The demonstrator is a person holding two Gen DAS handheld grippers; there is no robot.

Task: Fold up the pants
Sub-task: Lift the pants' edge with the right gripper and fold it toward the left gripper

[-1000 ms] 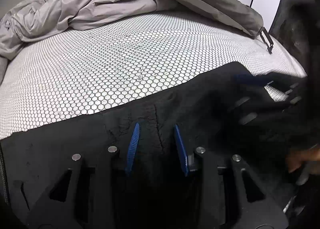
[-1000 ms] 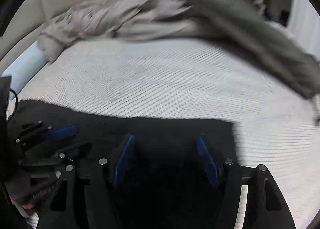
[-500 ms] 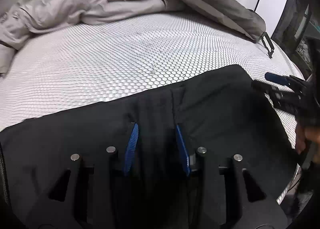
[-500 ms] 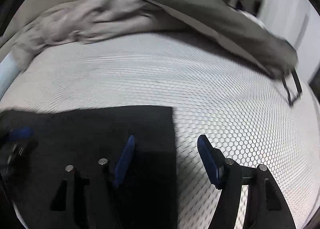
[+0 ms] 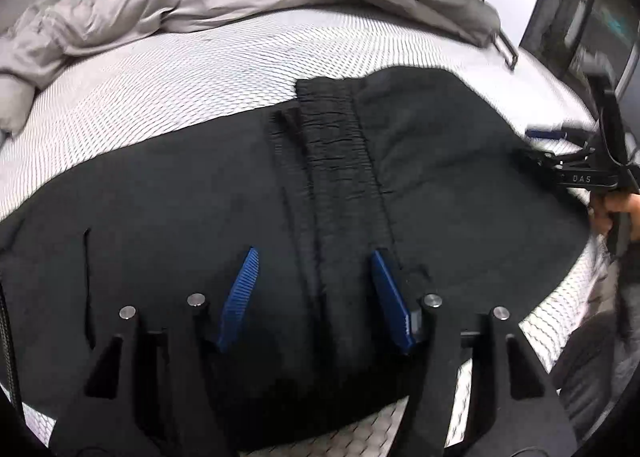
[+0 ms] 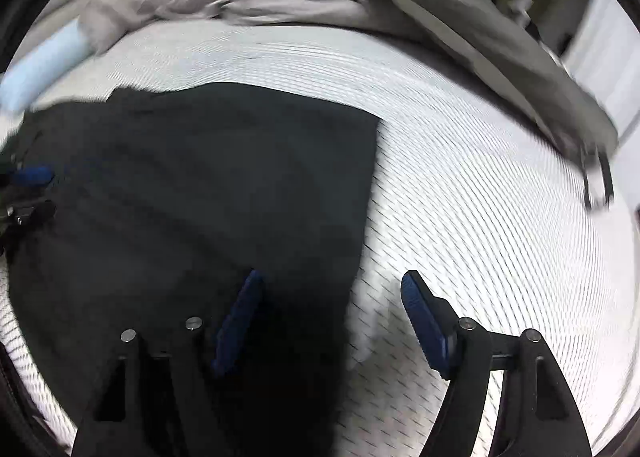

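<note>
Black pants [image 5: 440,161] lie flat on the honeycomb-patterned mattress [image 5: 180,73], gathered waistband [image 5: 336,145] running up the middle. Left gripper [image 5: 314,297] hovers over the waistband, jaws just been opening, nothing clasped. Right gripper [image 6: 332,317] straddles the pants' right edge, jaws also widening, released. Rumpled grey duvet [image 5: 168,5] behind.
</note>
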